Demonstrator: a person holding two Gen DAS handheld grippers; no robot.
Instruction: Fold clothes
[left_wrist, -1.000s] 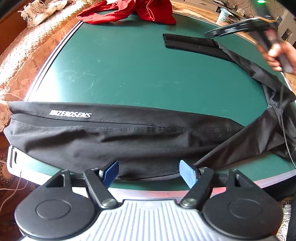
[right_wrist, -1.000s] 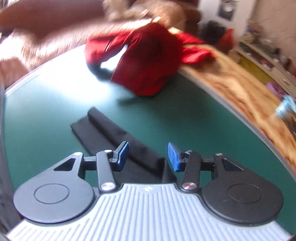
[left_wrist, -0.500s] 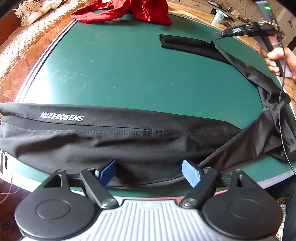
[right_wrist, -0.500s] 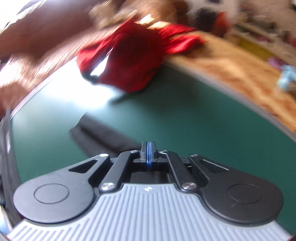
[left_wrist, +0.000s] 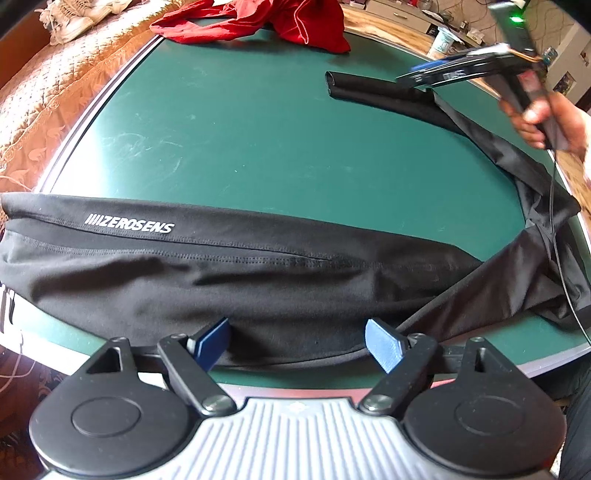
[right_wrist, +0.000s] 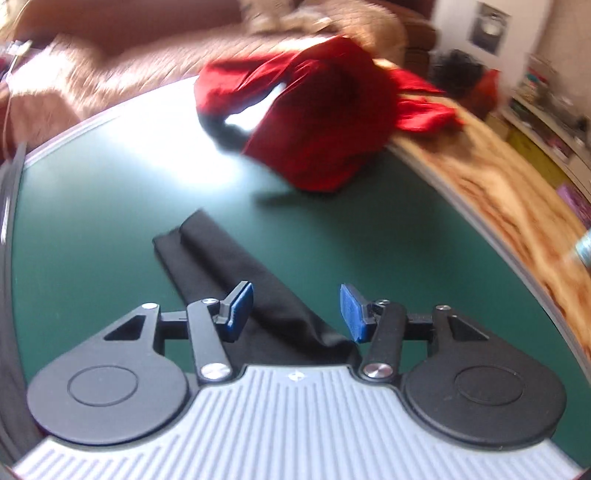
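Black pants (left_wrist: 258, 280) with a white logo lie across the near edge of the green table (left_wrist: 258, 129). One leg (left_wrist: 373, 92) stretches toward the far right. My left gripper (left_wrist: 297, 343) hovers over the pants' near hem. Its jaws are opening, with cloth under them but not pinched. A hand (left_wrist: 546, 114) holds my right gripper (left_wrist: 424, 70) above that leg's end. In the right wrist view the right gripper (right_wrist: 295, 312) is opening, and the leg (right_wrist: 236, 266) lies loose below and between the blue pads (right_wrist: 240, 310). A red garment (right_wrist: 325, 122) is bunched at the far edge.
The red garment (left_wrist: 258, 18) sits at the table's far rim. A quilted brown cover (left_wrist: 44, 92) with white shoes (left_wrist: 74, 14) lies left of the table. A white cup (left_wrist: 443, 38) stands far right. A thin cable (left_wrist: 557, 240) hangs over the pants' right end.
The right gripper's jaws were shut half a second ago and now stand apart over the leg's end. The left jaws have spread slightly wider; the left gripper has barely moved.
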